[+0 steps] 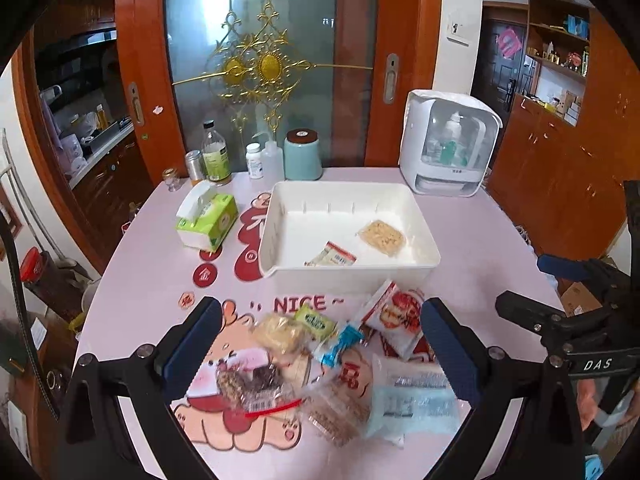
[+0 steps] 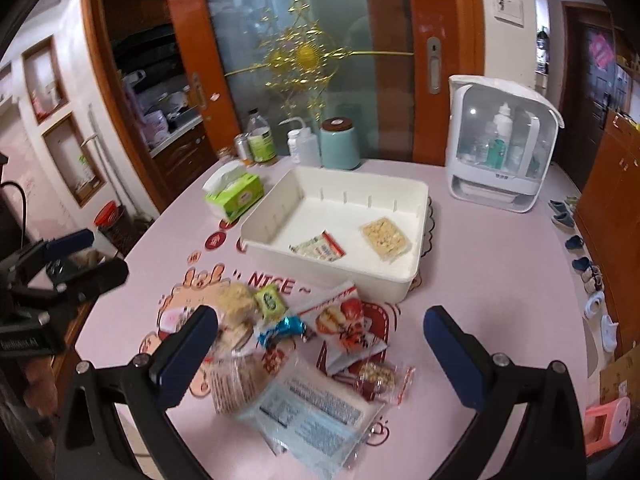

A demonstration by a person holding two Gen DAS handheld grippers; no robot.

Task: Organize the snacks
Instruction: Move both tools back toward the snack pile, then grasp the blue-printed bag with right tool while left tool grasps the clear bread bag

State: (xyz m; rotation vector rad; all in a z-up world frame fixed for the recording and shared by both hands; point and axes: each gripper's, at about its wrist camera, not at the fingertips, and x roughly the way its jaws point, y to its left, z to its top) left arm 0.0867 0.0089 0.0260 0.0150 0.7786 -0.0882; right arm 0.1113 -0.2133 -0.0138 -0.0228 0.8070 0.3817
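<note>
I hold two grippers over the snack pile (image 1: 320, 364). My left gripper (image 1: 320, 344) is wide apart with nothing in it. My right gripper (image 2: 320, 344) is wide apart too, and it holds nothing.

The white bin (image 1: 416, 208) is my landmark. The pile lies on the table just in front of the bin, on the side near me. Two snacks are already inside the bin: a yellow crunchy pack (image 1: 382, 237) and a small red-edged pack (image 1: 332, 255). So I think the job has only just started.

To do this step well, I should pick one snack that lies on top, like the red and white pack (image 1: 394, 316) nearest the bin. I think I should come down straight, close on its edge, and lift slowly, because the wrappers look slippery and they overlap.

My right camera shows a little nut pack (image 2: 380, 378) at the side of the pile away from the tissue box (image 2: 236, 196). I cannot find it in the left view. My left camera shows a dark crumbly pack (image 1: 252, 384); in the right view my finger hides that spot.
</note>
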